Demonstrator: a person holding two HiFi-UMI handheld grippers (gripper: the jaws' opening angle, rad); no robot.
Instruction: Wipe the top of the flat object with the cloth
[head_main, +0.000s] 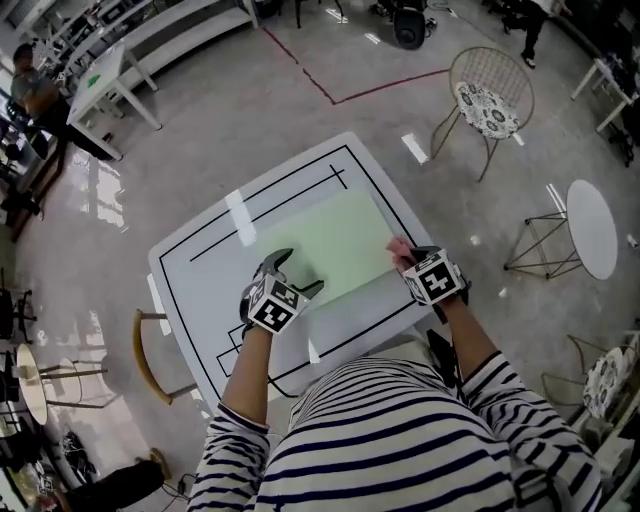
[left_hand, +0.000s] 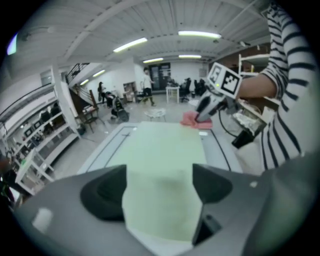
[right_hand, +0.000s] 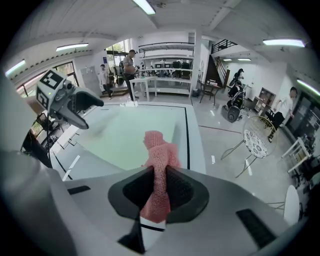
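white table (head_main: 185, 262) with black line markings; a pale green flat sheet (head_main: 325, 245) lies flat on it, inside the black outline.

right gripper (right_hand: 159, 186): jaws pinched tight on a pink knitted cloth (right_hand: 160, 150), which sticks up and forward out of them in a bunched fold. in the head view the cloth sits at the sheet's right corner, down at surface level. cannot tell whether it rests on the sheet or on the table just beside it.

left gripper (left_hand: 159, 189): jaws wide apart, gripping nothing. it is low over the near left part of the sheet, and the green shows between the jaws.

the two grippers are well apart, one at each near side of the sheet. striped sleeves (head_main: 480, 400) at the near edge. on the floor to the right, a wire chair (head_main: 490, 95) and a round white side table (head_main: 592, 228).
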